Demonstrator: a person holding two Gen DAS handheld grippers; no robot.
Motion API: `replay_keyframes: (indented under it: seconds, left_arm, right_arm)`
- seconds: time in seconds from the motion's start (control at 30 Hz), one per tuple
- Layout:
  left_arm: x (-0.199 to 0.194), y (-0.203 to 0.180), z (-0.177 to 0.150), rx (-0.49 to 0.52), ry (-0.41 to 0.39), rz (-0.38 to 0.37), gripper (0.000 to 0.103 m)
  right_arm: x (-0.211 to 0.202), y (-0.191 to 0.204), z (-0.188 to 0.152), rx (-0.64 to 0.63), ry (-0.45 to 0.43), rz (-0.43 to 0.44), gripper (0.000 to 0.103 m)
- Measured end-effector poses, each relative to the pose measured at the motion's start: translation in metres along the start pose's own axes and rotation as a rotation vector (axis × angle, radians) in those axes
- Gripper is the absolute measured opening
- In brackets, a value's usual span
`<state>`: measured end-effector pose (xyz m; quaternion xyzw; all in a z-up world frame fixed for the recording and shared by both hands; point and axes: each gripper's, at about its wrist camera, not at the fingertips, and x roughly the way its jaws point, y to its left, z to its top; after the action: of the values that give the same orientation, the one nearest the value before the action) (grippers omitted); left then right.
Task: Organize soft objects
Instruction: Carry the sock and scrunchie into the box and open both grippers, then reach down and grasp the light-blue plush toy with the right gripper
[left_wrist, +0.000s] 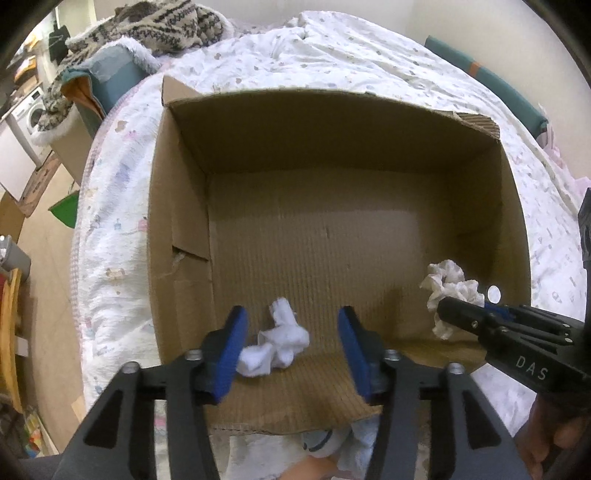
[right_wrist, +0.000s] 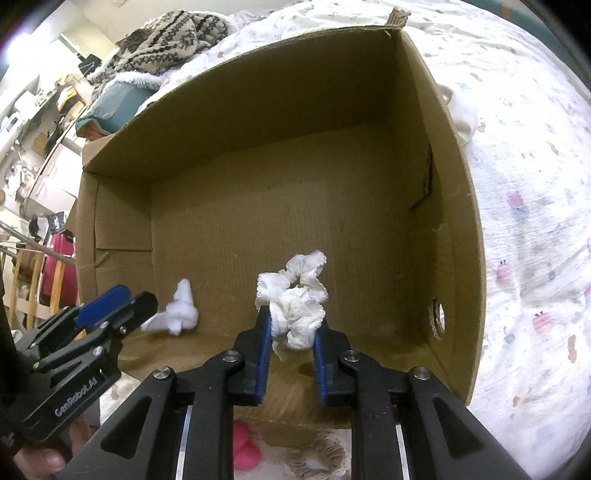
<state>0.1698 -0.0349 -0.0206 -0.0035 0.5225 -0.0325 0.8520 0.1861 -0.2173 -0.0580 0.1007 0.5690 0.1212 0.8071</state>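
An open cardboard box (left_wrist: 332, 122) lies on the bed, and both grippers reach into it over its near edge. My left gripper (left_wrist: 293, 332) stands open. A small crumpled white cloth (left_wrist: 280, 339) lies loose between its blue pads (left_wrist: 236, 343), brushing the left one and well apart from the right one. In the right wrist view this cloth (right_wrist: 177, 310) sits just off the left gripper's (right_wrist: 142, 295) tips. My right gripper (right_wrist: 291, 332) is shut on a white frilly cloth (right_wrist: 299, 306), which bunches up above its fingertips. The left wrist view shows the right gripper (left_wrist: 445, 308) holding that frilly cloth (left_wrist: 447, 284) near the box's right wall.
The box (right_wrist: 258, 110) rests on a white patterned quilt (right_wrist: 535, 184). A patterned knit blanket (left_wrist: 162, 26) and a teal cushion (left_wrist: 110, 77) lie beyond it. In front of the box are a pink object (right_wrist: 245, 446), a lacy piece (right_wrist: 325, 454) and a white cloth (left_wrist: 321, 439).
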Motion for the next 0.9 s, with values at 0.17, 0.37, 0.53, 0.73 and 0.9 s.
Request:
replay_keyframes:
  seconds: [0.17,0.37,0.53,0.73,0.9]
  left_arm:
    - [-0.004,-0.001,-0.001,-0.002,0.013,-0.026,0.062]
    - [-0.016,-0.005,-0.006,0.016,-0.005,-0.016,0.066]
    - [-0.028,-0.004,-0.009,0.013,-0.032,-0.015,0.066]
    - [-0.043,0.006,-0.014,-0.013,-0.044,-0.016,0.066]
    - [-0.056,0.016,-0.022,-0.034,-0.057,-0.004,0.066]
  right_arm:
    - [-0.005,0.0,0.001,0.021,-0.009,-0.01,0.063]
    - [-0.017,-0.004,0.004,0.053,-0.061,0.006,0.074]
    - [-0.025,-0.002,0.004,0.049,-0.081,0.0,0.074]
    - [-0.03,0.0,-0.001,0.058,-0.093,-0.006,0.074]
    - [-0.041,0.001,-0.011,0.07,-0.098,0.009,0.074]
